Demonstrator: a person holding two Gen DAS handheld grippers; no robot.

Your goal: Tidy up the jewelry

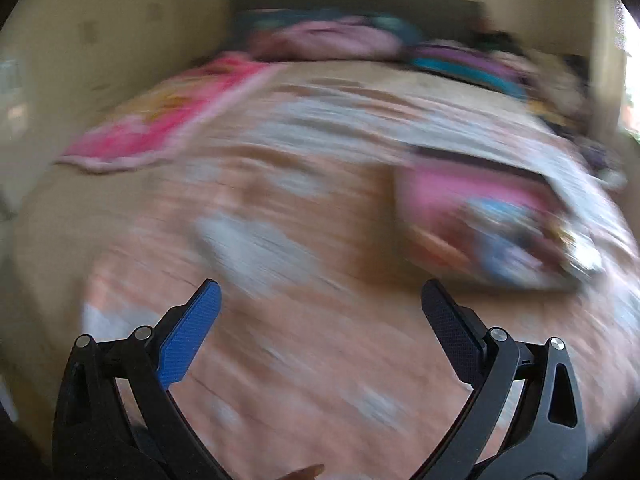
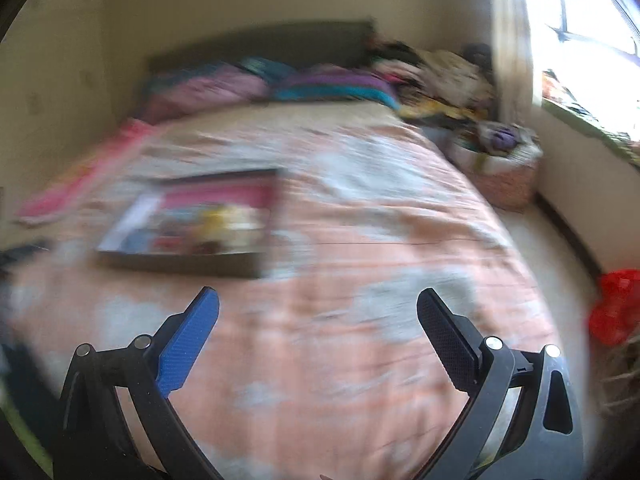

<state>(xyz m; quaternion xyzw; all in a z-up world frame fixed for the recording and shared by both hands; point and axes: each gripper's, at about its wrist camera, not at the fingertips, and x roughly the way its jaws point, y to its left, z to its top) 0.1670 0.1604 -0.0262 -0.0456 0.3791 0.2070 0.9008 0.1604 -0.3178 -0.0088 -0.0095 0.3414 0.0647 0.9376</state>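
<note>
Both views are blurred by motion. An open flat box with a pink lining and colourful small items lies on the peach patterned bedspread; in the right wrist view the same box sits left of centre. Single pieces of jewelry cannot be made out. My left gripper hangs open above the bedspread, left of and nearer than the box, with nothing between its fingers. My right gripper is open too, empty, over the bedspread in front and to the right of the box.
A pink cloth lies at the bed's left side. Pillows and a dark headboard are at the far end. A basket of clothes stands beside the bed near the window. A red object lies on the floor.
</note>
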